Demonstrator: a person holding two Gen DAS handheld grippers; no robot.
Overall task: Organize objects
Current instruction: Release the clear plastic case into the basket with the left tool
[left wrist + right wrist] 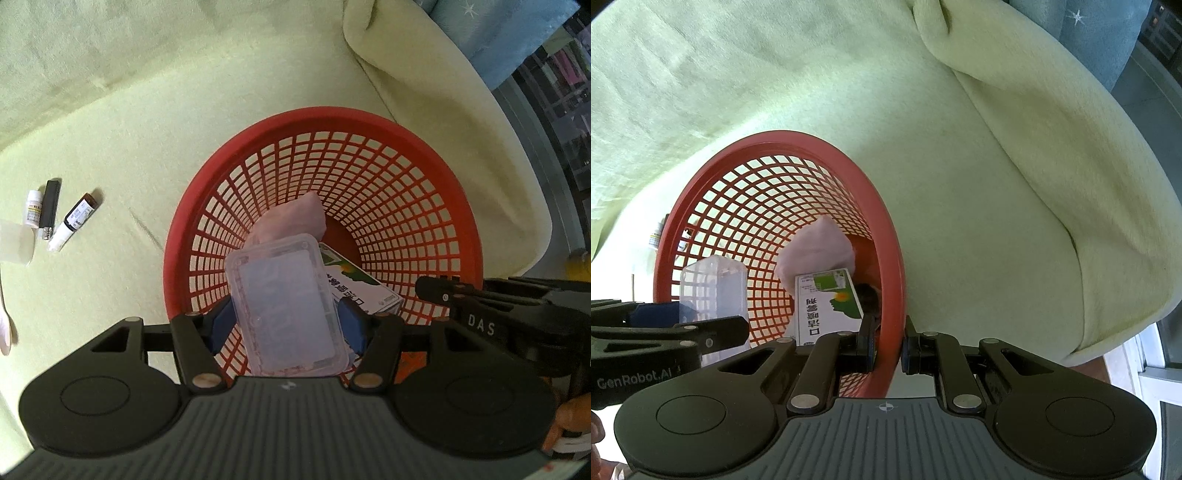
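My left gripper [286, 325] is shut on a clear plastic box [286, 295] and holds it over the red mesh basket [369, 122], which sits on a pale green sofa. Inside the basket lie a pink cloth [295, 218] and a white-and-green medicine carton [354, 284]. My right gripper [888, 349] is shut on the basket's rim [892, 266], one finger inside, one outside. The right wrist view also shows the clear box [716, 291], the carton [827, 306] and the pink cloth [816, 247].
On the sofa seat to the left lie a small white bottle [33, 208], a black lighter [50, 208], a brown dropper bottle [74, 221] and a white cup [14, 242]. The sofa armrest [443, 110] rises to the right of the basket.
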